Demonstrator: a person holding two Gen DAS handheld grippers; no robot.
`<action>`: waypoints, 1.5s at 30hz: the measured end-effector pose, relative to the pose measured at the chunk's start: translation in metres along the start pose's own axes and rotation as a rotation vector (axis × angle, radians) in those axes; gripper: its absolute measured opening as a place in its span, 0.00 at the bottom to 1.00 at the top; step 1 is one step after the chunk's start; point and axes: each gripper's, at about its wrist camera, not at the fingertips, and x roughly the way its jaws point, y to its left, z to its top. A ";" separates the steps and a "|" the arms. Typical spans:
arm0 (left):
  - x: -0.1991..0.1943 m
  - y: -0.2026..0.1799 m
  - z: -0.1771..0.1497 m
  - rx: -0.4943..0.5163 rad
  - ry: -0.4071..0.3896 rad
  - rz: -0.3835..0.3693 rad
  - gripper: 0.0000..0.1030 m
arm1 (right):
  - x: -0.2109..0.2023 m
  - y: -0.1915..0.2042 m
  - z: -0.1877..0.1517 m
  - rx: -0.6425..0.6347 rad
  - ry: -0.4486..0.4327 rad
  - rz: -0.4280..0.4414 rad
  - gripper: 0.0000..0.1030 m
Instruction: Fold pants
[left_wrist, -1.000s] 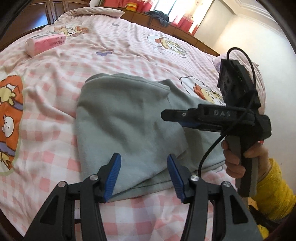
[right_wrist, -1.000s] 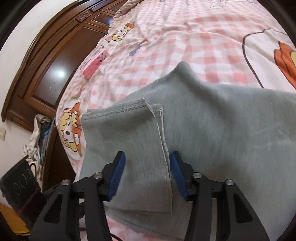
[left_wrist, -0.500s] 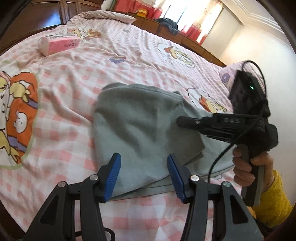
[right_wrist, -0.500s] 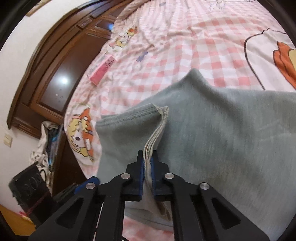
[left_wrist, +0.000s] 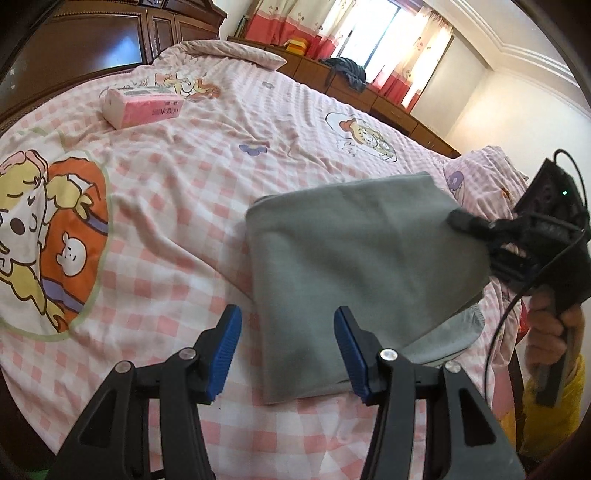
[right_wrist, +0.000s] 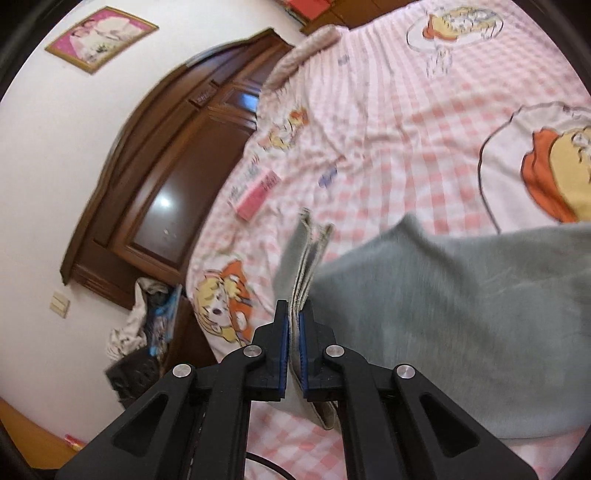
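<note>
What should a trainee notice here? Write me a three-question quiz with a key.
1. True or false: the left gripper is shut on the grey pants.
2. What do the right gripper fingers pinch? A) a pillow B) a layered edge of the pants C) nothing
3. Is the pink tissue pack touching the pants or apart from them?

Key: 1 false, its fingers are open, one on each side of the pants' near corner. 2 B. 3 apart, farther up the checked bedsheet.
</note>
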 end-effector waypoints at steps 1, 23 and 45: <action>-0.002 -0.001 -0.001 0.001 -0.002 -0.002 0.53 | -0.008 0.002 0.003 -0.003 -0.015 -0.001 0.05; 0.020 -0.038 0.012 0.098 0.026 -0.055 0.53 | -0.165 -0.034 0.020 0.073 -0.295 -0.159 0.05; 0.133 -0.077 0.060 0.121 0.167 -0.041 0.53 | -0.121 -0.205 -0.009 0.266 -0.039 -0.495 0.14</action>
